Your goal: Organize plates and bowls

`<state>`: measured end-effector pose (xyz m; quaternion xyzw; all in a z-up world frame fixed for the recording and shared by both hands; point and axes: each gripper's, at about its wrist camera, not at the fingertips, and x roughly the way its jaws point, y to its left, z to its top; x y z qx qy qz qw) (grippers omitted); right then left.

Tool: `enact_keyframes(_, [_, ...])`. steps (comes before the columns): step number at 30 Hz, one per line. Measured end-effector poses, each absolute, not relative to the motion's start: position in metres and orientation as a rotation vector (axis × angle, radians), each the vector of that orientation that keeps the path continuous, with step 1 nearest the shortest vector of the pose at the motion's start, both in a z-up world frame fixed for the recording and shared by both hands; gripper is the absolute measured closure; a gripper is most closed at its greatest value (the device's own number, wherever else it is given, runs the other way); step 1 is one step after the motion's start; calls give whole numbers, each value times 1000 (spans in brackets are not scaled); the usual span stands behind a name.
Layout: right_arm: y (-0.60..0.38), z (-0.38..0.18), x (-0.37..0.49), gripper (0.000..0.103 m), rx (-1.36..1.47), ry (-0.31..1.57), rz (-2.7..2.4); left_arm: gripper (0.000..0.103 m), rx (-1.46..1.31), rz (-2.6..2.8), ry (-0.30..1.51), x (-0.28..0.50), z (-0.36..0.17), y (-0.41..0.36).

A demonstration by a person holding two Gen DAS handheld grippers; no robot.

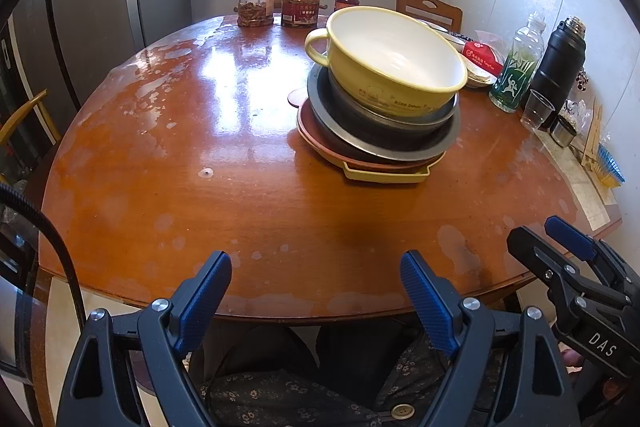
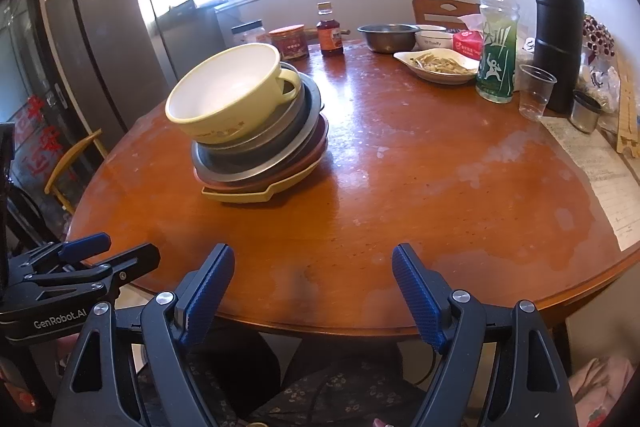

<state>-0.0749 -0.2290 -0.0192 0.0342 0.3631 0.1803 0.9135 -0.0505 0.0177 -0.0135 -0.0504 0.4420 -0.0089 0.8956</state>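
A yellow handled bowl [image 1: 394, 61] tops a stack of metal bowls [image 1: 380, 131], a reddish plate and a yellow tray [image 1: 384, 175] on the round wooden table [image 1: 200, 147]. The stack also shows in the right wrist view, with the yellow bowl [image 2: 228, 93] tilted on top. My left gripper [image 1: 316, 287] is open and empty above the table's near edge. My right gripper [image 2: 312, 283] is open and empty at the near edge, right of the left one. It also shows in the left wrist view [image 1: 544, 239].
Jars [image 1: 256, 3] and a sauce bottle [image 2: 330, 31] stand at the back. A steel bowl [image 2: 386, 37], a white dish of food [image 2: 440, 65], a green bottle [image 2: 496, 39], a black flask [image 2: 558, 35], a plastic cup [image 2: 536, 93] and papers [image 2: 600, 171] crowd the right side.
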Motion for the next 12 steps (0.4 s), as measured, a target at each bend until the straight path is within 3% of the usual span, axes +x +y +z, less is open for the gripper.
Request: enact_keyframes(12, [-231,-19,-63,21,48,748,351,17,-116,2,923,-40,-14,26])
